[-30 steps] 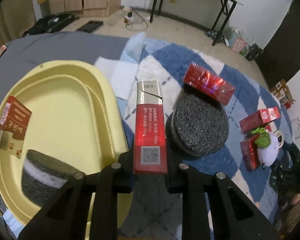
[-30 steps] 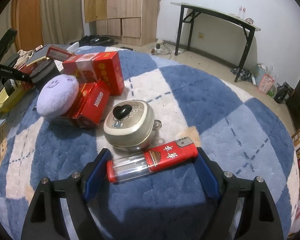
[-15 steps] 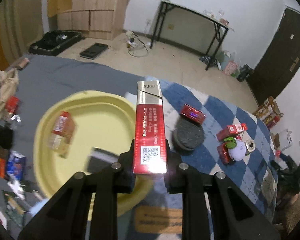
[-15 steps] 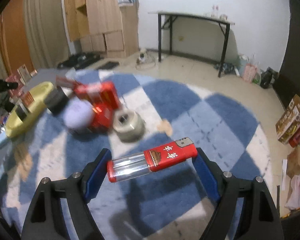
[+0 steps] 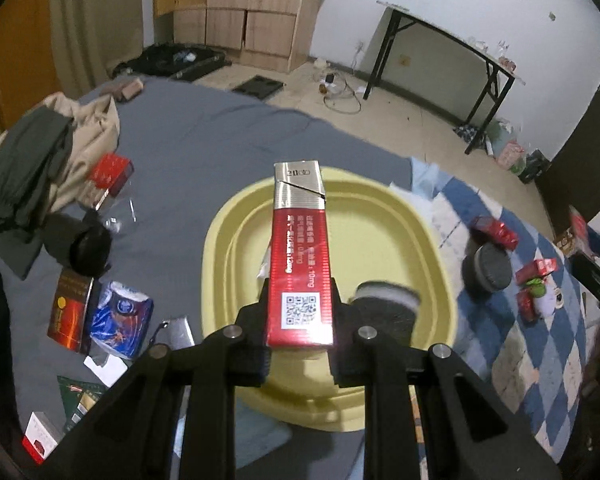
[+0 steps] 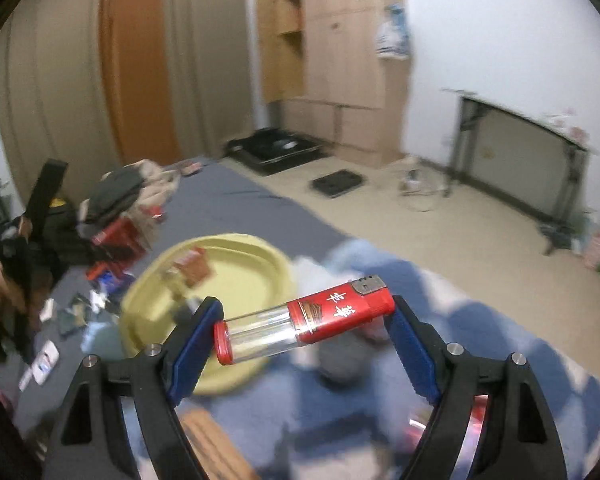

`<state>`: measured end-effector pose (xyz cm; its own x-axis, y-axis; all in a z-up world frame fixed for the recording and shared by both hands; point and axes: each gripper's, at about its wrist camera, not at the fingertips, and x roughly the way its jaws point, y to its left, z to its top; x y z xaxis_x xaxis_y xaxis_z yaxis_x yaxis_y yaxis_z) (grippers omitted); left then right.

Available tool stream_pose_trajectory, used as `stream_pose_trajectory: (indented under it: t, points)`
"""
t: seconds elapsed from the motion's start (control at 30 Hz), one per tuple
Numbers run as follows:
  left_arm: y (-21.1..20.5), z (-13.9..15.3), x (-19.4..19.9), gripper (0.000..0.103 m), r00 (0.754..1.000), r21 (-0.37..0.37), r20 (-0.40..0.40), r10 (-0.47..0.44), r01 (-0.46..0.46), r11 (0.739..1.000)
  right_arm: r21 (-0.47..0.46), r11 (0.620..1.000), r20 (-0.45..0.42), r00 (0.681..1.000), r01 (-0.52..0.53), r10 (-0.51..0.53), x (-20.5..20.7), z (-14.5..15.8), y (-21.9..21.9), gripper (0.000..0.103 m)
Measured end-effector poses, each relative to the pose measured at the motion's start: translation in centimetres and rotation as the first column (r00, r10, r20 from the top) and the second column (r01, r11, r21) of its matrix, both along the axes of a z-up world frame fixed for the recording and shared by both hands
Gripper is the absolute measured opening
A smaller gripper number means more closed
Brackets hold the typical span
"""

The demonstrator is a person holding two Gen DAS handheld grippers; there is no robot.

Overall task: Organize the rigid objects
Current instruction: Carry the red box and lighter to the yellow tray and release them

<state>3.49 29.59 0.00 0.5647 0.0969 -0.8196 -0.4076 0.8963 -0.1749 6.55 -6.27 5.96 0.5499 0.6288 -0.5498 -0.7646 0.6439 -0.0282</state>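
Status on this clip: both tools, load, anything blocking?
Left tool shut on red box, above yellow tray. Right tool shut on lighter, airborne. Nothing blocking.

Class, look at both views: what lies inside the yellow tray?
Inside the yellow tray lies a dark round sponge-like block; the right view shows a small reddish-brown packet. The held red carton covers part of the floor, so anything beneath it is hidden.
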Motion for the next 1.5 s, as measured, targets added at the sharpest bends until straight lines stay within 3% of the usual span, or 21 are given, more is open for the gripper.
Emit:
stream_pose_trajectory:
  t: [0.23, 0.33, 0.4, 0.5, 0.57, 0.87, 1.1, 1.13, 1.17, 1.23, 1.33, 1.43, 1.5]
  points:
    - [0.4, -3.8, -0.9, 0.023, 0.996, -0.125, -0.031, -0.089, 0.084, 0.989, -0.067, 0.995, -0.115, 0.992, -0.068, 0.06, 3.8, -3.7, 12.2, 0.082]
    - [0.2, -5.3, -0.3, 0.023, 0.991, -0.163, -0.047, -0.129, 0.12, 0.979, -0.109, 0.992, -0.158, 0.986, -0.067, 0.049, 6.0, -5.3, 15.1, 0.082]
    - [-0.6, -5.9, 0.3, 0.023, 0.981, -0.147, -0.066, -0.182, 0.17, 0.974, -0.16, 0.985, -0.152, 0.988, -0.058, 0.033, 6.9, -6.6, 17.1, 0.082]
    - [-1.2, -7.2, 1.1, 0.023, 0.964, -0.188, -0.089, -0.251, 0.231, 0.955, -0.181, 0.982, -0.15, 0.988, -0.055, 0.028, 8.3, -7.8, 19.7, 0.082]
    - [-1.7, -8.2, 1.7, 0.023, 0.955, -0.176, -0.115, -0.273, 0.251, 0.952, -0.191, 0.979, -0.185, 0.982, -0.067, 0.032, 9.2, -8.6, 20.8, 0.082]
    - [-3.3, -10.4, 4.3, 0.024, 0.952, -0.134, -0.187, -0.241, 0.218, 0.967, -0.296, 0.951, -0.234, 0.972, -0.095, 0.024, 12.1, -13.8, 24.9, 0.083]
    - [-2.2, -10.5, 4.1, 0.025, 0.962, -0.12, -0.19, -0.198, 0.178, 0.977, -0.293, 0.952, -0.258, 0.966, -0.088, 0.01, 13.0, -14.5, 25.7, 0.083]
    - [-2.0, -10.5, 4.0, 0.032, 0.961, -0.122, -0.2, -0.192, 0.17, 0.978, -0.294, 0.952, -0.259, 0.966, -0.089, 0.01, 13.0, -14.5, 25.9, 0.084]
    - [-1.8, -10.5, 3.9, 0.055, 0.96, -0.138, -0.203, -0.19, 0.164, 0.977, -0.292, 0.952, -0.262, 0.965, -0.089, 0.01, 13.0, -14.5, 25.7, 0.084]
    - [-1.6, -10.2, 3.6, 0.078, 0.961, -0.174, -0.197, -0.196, 0.163, 0.971, -0.297, 0.951, -0.269, 0.963, -0.087, 0.004, 13.1, -14.6, 25.9, 0.084]
    - [-1.2, -9.1, 2.9, 0.084, 0.958, -0.191, -0.182, -0.224, 0.189, 0.963, -0.29, 0.953, -0.27, 0.963, -0.083, 0.002, 12.7, -14.4, 25.7, 0.092]
    - [-0.2, -7.5, 1.6, 0.094, 0.963, -0.216, -0.141, -0.232, 0.199, 0.956, -0.22, 0.974, -0.275, 0.961, -0.057, -0.006, 12.2, -13.1, 24.8, 0.102]
    - [0.0, -6.3, 0.5, 0.099, 0.966, -0.191, -0.126, -0.224, 0.198, 0.962, -0.157, 0.987, -0.266, 0.964, -0.036, -0.007, 11.7, -11.7, 23.7, 0.103]
